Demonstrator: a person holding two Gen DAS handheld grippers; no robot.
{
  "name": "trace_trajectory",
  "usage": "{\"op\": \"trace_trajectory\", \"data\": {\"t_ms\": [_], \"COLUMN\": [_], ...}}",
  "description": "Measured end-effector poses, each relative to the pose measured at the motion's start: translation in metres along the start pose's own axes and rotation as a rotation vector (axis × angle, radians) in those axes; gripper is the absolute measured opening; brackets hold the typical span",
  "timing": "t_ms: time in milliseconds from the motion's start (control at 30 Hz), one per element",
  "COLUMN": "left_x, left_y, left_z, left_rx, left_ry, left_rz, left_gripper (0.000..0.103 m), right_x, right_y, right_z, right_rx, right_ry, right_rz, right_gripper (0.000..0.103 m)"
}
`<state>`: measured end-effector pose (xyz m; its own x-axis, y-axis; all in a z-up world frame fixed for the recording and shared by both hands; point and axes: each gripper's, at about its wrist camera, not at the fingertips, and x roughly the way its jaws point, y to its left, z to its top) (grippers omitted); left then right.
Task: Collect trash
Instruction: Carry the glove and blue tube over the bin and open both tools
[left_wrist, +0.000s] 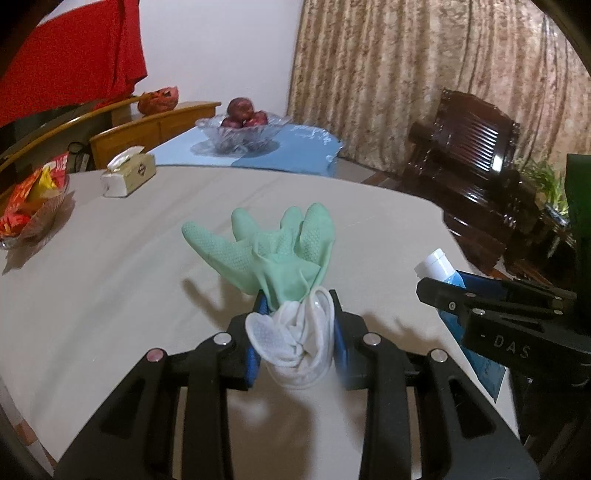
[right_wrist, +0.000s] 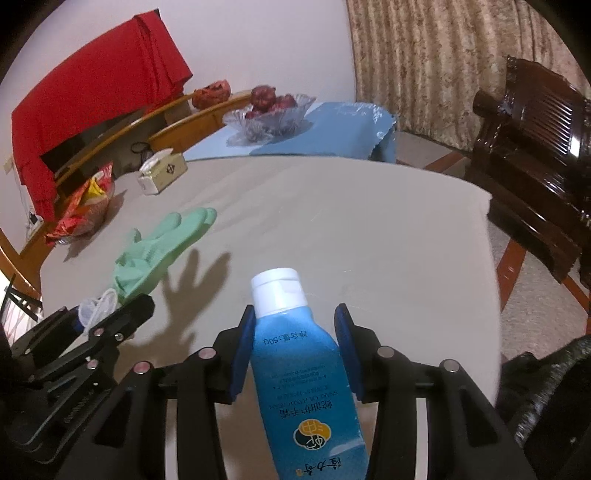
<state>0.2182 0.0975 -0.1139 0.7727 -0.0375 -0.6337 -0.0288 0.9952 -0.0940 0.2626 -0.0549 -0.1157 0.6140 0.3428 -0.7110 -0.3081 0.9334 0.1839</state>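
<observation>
Two claws, each carrying trash above the table.
Left claw (left_wrist: 295, 332) pinches a limp green glove (left_wrist: 280, 251) at its cuff; right claw (right_wrist: 295, 350) squeezes a light, slippery blue bottle (right_wrist: 295, 354) mid-body.

Table: broad beige-clothed tabletop (right_wrist: 332, 221).
Tissues: white cardboard tissue box (left_wrist: 127, 173), far left of the table.
Snacks: glass bowl of red and yellow packets (left_wrist: 31, 206), left edge.
Fruit: clear glass bowl of red apples (left_wrist: 240, 129) on blue cloth (left_wrist: 295, 151).
Chair: dark carved wooden armchair (right_wrist: 528, 147) before patterned beige curtain (left_wrist: 424, 74).
</observation>
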Motion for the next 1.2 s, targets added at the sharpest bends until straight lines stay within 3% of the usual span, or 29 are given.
{"op": "trace_trajectory", "data": {"t_ms": [300,867,1200], "left_x": [-0.032,-0.089,-0.096], "left_y": [-0.038,-0.171,-0.237], "left_z": [0.003,-0.006,-0.025], "left_rx": [0.044,0.19,0.275], "left_ry": [-0.039,-0.097,-0.078], "left_rz": [-0.055,-0.271,-0.383], "left_gripper": [0.03,0.03,0.03], "right_x": [-0.062,-0.189,-0.226], "right_y": [-0.021,-0.112,-0.161], "right_z": [-0.01,-0.049,-0.078], "right_rx": [0.02,0.138,0.201], "right_ry": [-0.07,-0.195,-0.211], "right_rz": [-0.041,-0.228,-0.325], "right_gripper": [0.043,0.043,0.043]}}
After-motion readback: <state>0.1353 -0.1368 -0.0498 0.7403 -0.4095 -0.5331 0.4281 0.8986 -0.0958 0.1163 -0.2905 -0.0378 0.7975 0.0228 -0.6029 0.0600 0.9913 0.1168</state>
